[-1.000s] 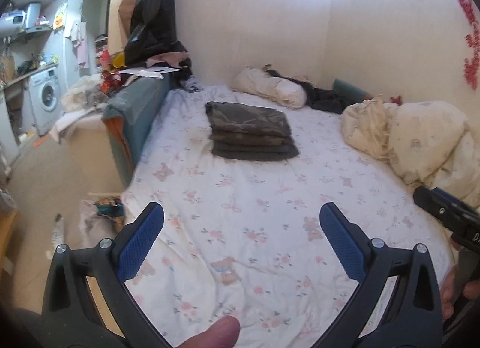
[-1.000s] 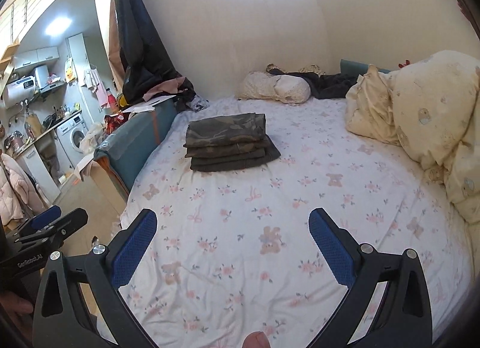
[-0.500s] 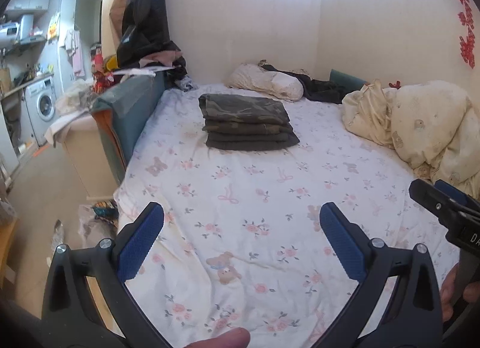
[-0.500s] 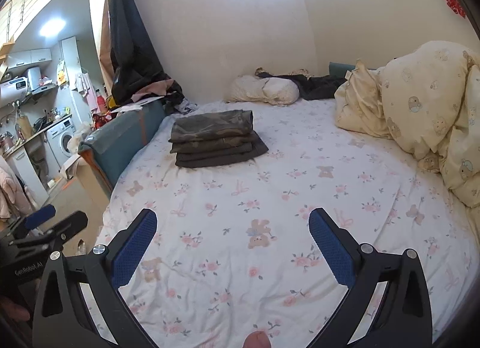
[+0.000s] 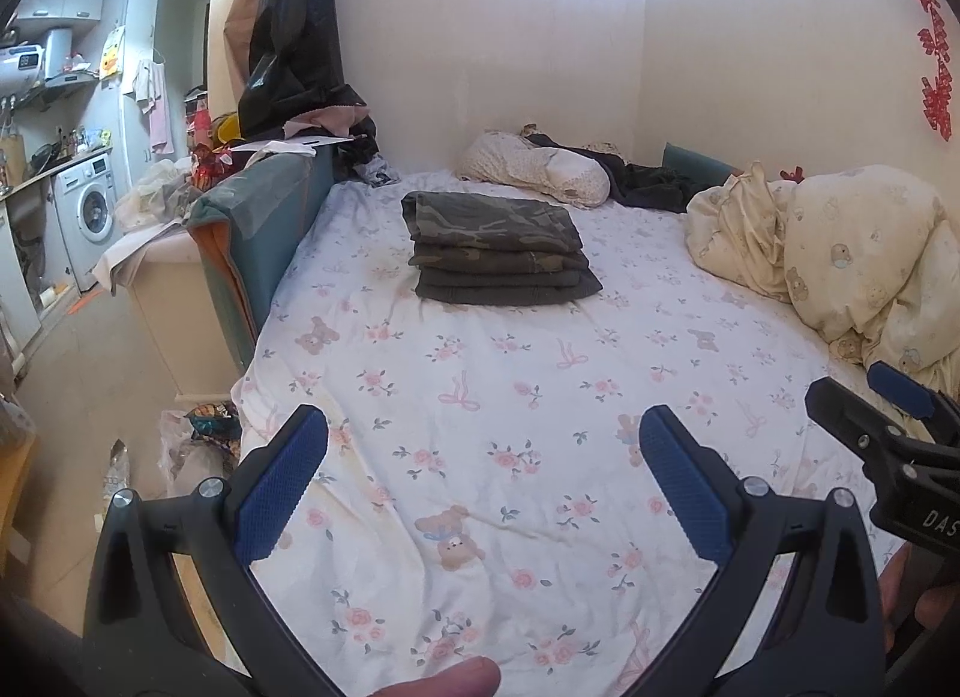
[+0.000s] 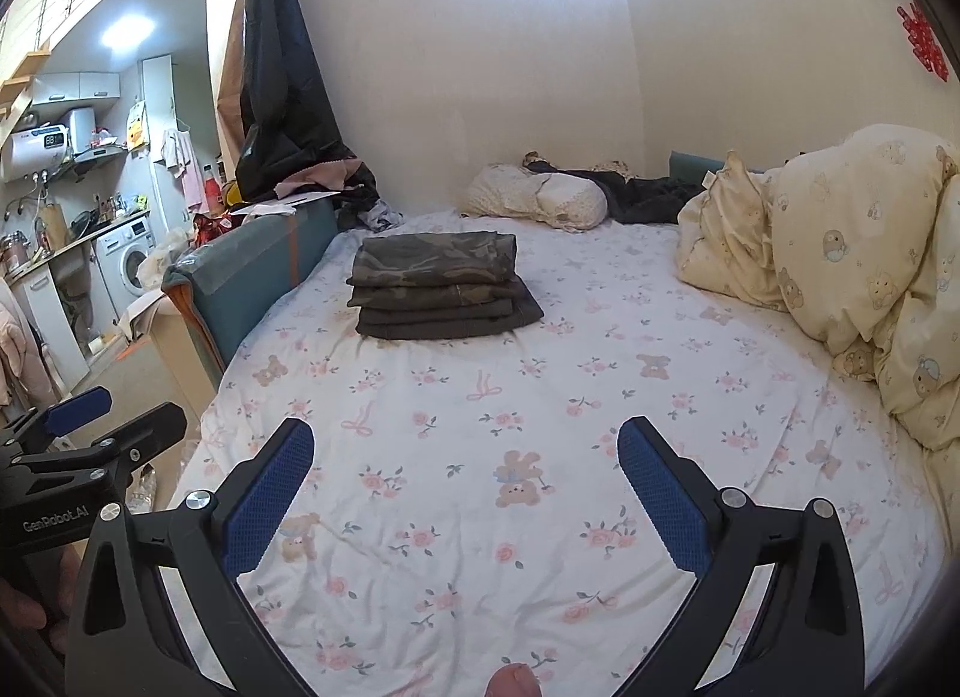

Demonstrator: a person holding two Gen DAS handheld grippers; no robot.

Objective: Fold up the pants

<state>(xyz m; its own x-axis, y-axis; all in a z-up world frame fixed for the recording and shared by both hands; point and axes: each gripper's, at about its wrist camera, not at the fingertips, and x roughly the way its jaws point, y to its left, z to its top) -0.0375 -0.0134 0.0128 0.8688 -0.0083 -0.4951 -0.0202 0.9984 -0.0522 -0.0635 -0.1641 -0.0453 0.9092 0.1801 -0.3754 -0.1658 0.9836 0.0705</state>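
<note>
— Floral cotton is covering the whole bed point(image 5: 480, 457), and nothing is lying on the near half of it. Where are the pants sitting?

— Toward the far left part of the bed, close to the teal bed rail point(image 5: 252, 229). The camouflage pants point(image 5: 498, 244) are lying in a squared stack of several layers, well apart from both tools and from the cream duvet point(image 6: 852, 253) bunched along the right side.

— So the folding is looking done?

— I am judging it so; the edges are lining up fairly evenly, with only the bottom layer sticking out a little on the right. If anything is left, it is tidying that edge, pressing down flat rather than pinching, so the layers are not sliding.

— And the tools?

— The left tool point(image 5: 480, 487) is hovering over the near sheet with its blue pads spread wide, gripping nothing. The right tool point(image 6: 465, 487) is doing likewise, spread and empty.
</note>
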